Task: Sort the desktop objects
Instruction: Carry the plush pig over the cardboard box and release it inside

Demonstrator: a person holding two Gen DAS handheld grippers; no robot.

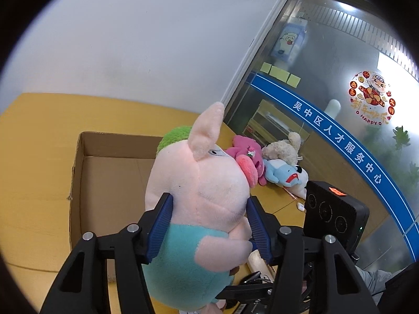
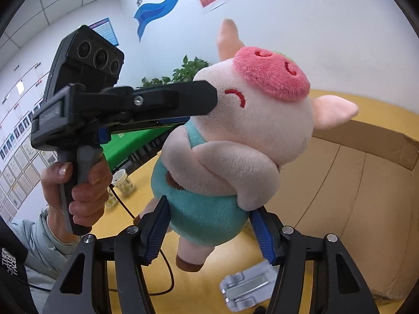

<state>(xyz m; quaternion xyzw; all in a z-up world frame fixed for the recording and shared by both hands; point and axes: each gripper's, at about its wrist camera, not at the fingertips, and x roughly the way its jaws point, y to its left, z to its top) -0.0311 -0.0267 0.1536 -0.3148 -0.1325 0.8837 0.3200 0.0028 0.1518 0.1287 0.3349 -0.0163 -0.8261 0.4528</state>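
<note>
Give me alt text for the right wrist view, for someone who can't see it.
A pink plush pig in teal overalls is held in the air by two grippers: the right gripper clamps its belly and the left gripper its head. Behind it an open cardboard box sits on a yellow table.

White walls (image 1: 117,52) with a blue swoosh (image 2: 167,2), a frosted glass partition (image 1: 340,65) with stickers, a yellow table (image 1: 31,157).
</note>
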